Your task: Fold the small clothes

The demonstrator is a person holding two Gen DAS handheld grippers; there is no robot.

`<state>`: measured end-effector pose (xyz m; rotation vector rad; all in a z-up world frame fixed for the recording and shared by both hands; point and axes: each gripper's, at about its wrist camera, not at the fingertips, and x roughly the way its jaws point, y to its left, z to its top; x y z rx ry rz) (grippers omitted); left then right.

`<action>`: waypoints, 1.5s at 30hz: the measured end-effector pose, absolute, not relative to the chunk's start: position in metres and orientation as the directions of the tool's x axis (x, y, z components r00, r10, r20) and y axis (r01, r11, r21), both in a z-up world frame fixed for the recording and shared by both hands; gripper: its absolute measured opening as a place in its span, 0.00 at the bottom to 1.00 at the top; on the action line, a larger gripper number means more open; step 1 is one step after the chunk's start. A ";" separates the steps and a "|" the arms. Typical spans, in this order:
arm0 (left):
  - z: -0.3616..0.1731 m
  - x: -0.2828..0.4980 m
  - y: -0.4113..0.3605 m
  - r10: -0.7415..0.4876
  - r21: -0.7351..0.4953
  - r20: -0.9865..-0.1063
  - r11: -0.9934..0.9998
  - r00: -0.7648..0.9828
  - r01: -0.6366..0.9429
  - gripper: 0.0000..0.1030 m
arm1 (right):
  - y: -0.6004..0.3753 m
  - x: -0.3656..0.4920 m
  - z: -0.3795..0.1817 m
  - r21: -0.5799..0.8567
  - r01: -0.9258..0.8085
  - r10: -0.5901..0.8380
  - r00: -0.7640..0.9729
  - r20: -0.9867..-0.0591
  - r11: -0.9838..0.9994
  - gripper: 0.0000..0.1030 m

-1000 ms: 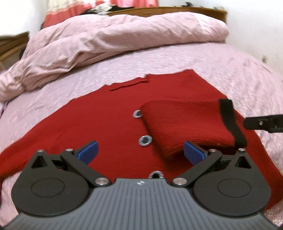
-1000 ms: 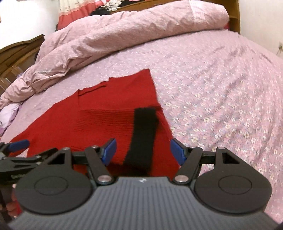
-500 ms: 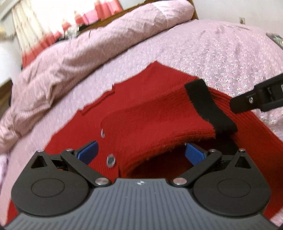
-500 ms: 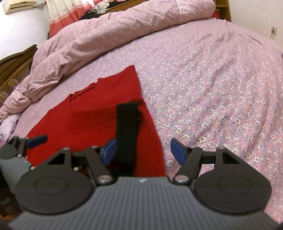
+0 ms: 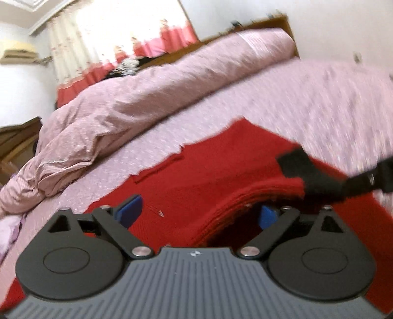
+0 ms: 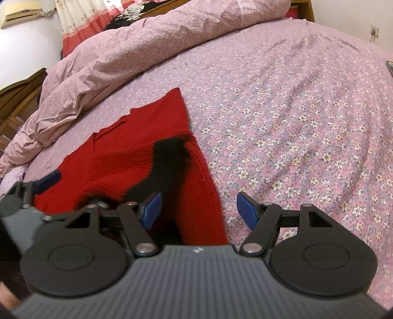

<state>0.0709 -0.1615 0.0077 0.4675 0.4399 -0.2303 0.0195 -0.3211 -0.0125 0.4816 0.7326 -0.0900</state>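
Red knit cardigan (image 6: 137, 157) lies on the floral bedsheet (image 6: 294, 122), its black-cuffed sleeve (image 5: 258, 193) folded across the body. Left gripper (image 5: 196, 216) is closing around the sleeve's fold, pads not yet pressing. Right gripper (image 6: 197, 208) hangs unclenched over the cardigan's edge, gripping nothing.

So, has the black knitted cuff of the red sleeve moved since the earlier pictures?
Yes. In the right wrist view the black knitted cuff has bent leftward, over the red cardigan, away from the flowered sheet.

Bed (image 6: 307, 103) under a pink floral sheet, wooden headboard (image 5: 275, 20) at far end. Rumpled pink duvet (image 6: 147, 49) bunched along the far side. Red knit garment (image 6: 147, 137) spread flat on the near sheet, black-cuffed sleeve (image 6: 169, 162) folded over it.
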 end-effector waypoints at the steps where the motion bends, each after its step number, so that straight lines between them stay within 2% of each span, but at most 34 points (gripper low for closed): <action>1: 0.011 0.071 -0.157 -0.120 0.365 -0.453 0.879 0.884 0.307 0.76 | -0.322 0.020 -0.013 0.395 0.248 0.087 0.743 -0.663 0.885 0.67; 2: 0.013 0.073 -0.152 -0.124 0.347 -0.452 0.888 0.883 0.302 0.67 | -0.322 0.020 -0.014 0.397 0.251 0.088 0.742 -0.665 0.883 0.67; 4: 0.016 0.075 -0.146 -0.125 0.320 -0.463 0.900 0.878 0.297 0.56 | -0.320 0.021 -0.016 0.399 0.253 0.090 0.739 -0.668 0.881 0.67; 5: 0.016 0.077 -0.144 -0.122 0.308 -0.472 0.905 0.873 0.293 0.52 | -0.319 0.022 -0.016 0.400 0.252 0.093 0.737 -0.670 0.881 0.67; 7: 0.016 0.081 -0.138 -0.101 0.290 -0.483 0.919 0.870 0.268 0.51 | -0.316 0.023 -0.016 0.398 0.245 0.100 0.734 -0.672 0.884 0.67; 14: 0.018 0.077 -0.101 0.006 0.264 -0.481 0.955 0.877 0.139 0.51 | -0.309 0.023 -0.012 0.388 0.211 0.115 0.737 -0.666 0.897 0.67; 25: 0.016 0.059 -0.030 0.119 0.203 -0.569 0.979 0.814 -0.002 0.52 | -0.288 0.034 -0.017 0.357 0.152 0.148 0.714 -0.684 0.922 0.67; 31: 0.009 0.050 0.004 0.095 0.128 -0.653 0.992 0.751 -0.015 0.53 | -0.277 0.039 -0.021 0.339 0.120 0.163 0.699 -0.696 0.933 0.67; 35: 0.004 0.043 0.016 0.065 0.111 -0.694 0.994 0.717 0.017 0.57 | -0.271 0.046 -0.026 0.342 0.090 0.190 0.687 -0.702 0.935 0.67; 38: 0.004 0.038 0.026 0.050 0.087 -0.697 0.996 0.715 0.015 0.60 | -0.272 0.054 -0.037 0.373 0.093 0.224 0.659 -0.718 0.923 0.69; 45: 0.014 0.037 0.053 0.024 0.011 -0.666 1.000 0.745 -0.023 0.63 | -0.279 0.051 -0.041 0.436 0.109 0.256 0.675 -0.692 0.893 0.72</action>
